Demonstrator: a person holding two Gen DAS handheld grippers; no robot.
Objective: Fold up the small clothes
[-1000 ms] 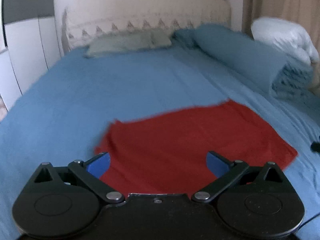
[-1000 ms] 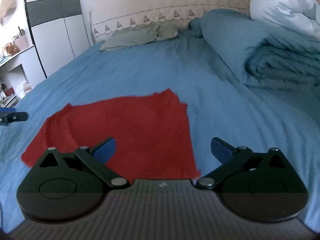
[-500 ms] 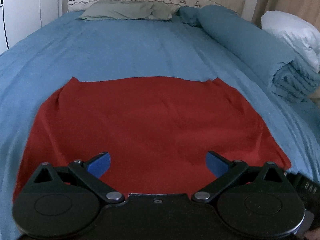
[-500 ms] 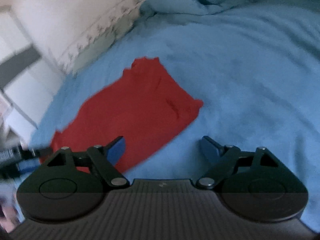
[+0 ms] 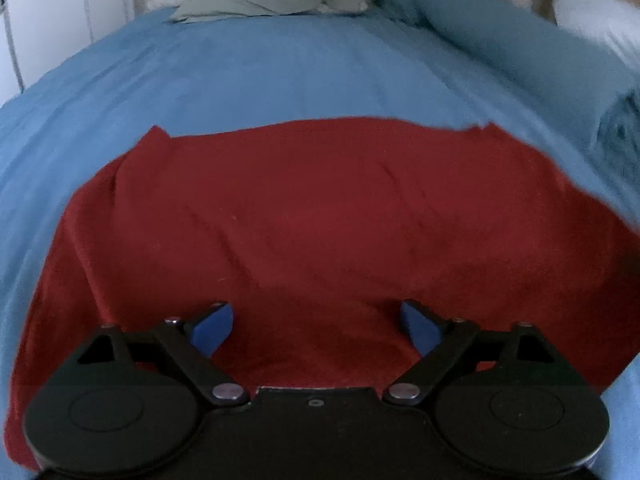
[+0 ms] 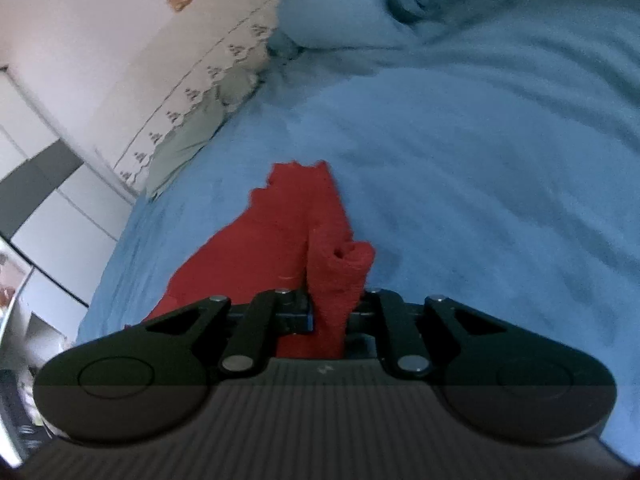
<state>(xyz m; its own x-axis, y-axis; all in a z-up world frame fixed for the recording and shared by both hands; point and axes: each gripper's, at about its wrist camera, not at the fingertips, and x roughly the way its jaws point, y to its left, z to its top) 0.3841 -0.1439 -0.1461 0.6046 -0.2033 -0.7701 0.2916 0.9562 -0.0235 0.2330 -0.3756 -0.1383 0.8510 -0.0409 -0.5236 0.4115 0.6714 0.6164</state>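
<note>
Pinching the red cloth (image 6: 332, 280), right gripper (image 6: 334, 308); left gripper (image 5: 316, 328) hovers above.

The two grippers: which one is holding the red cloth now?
The right gripper: it is shut on a bunched edge of the red cloth. The left gripper is open above the cloth.

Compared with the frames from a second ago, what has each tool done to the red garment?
The right tool, open over the bed a second ago, has swung to the red garment's edge and shut on a bunched fold of it. The left tool moved in low over the garment's near edge, open, holding nothing. The garment otherwise lies spread on the blue bedsheet as before.
</note>
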